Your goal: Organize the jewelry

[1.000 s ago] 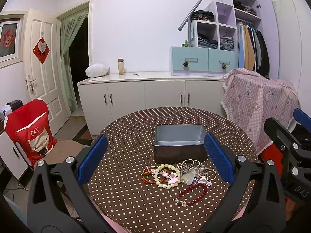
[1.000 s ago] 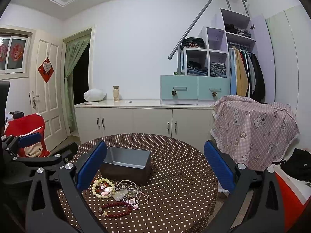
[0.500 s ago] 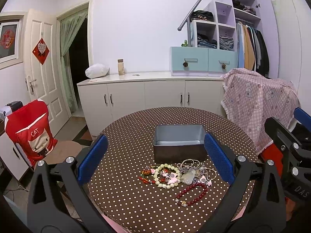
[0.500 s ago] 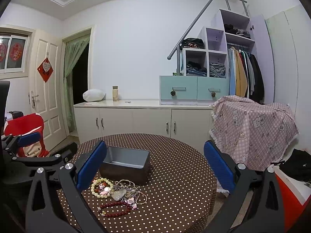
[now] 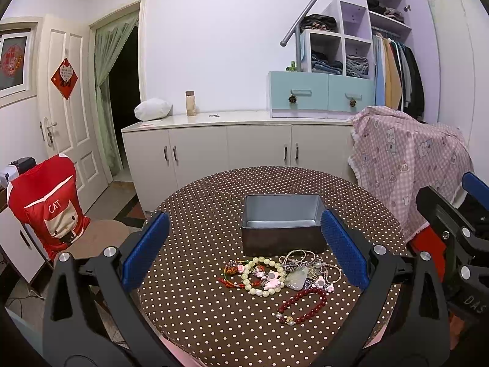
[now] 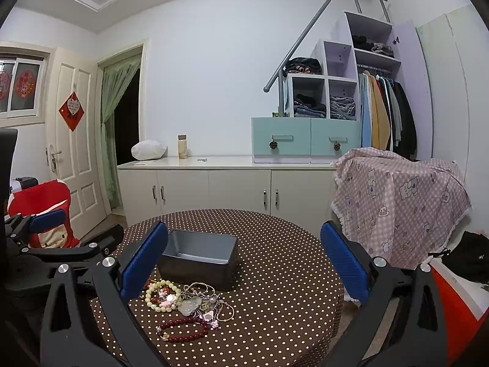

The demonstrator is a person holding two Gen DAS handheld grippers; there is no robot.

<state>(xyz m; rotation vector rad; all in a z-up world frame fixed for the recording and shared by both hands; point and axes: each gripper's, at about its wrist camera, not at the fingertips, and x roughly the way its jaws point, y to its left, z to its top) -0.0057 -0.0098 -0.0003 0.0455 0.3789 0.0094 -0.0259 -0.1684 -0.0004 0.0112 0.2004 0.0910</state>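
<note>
A pile of jewelry [image 5: 287,275] lies on the round brown polka-dot table [image 5: 214,214], in front of an open grey metal box [image 5: 282,224]. It holds a pale green bead bracelet [image 5: 259,276], a dark red bead bracelet [image 5: 302,305], red cords and silver chains. My left gripper [image 5: 244,250] is open and empty, above the near side of the table. In the right wrist view the box [image 6: 198,257] and the jewelry [image 6: 186,302] sit at lower left. My right gripper [image 6: 241,263] is open and empty, to the right of the pile.
A red chair cover marked CAT [image 5: 45,208] stands left of the table. A pink checked cloth [image 5: 409,159] drapes something at the right. White cabinets [image 5: 229,150] line the wall behind. The right gripper's body [image 5: 452,229] shows at the right edge.
The right wrist view has shifted slightly, so the table sits a little further left in it. The left gripper and the jewelry have not moved.
</note>
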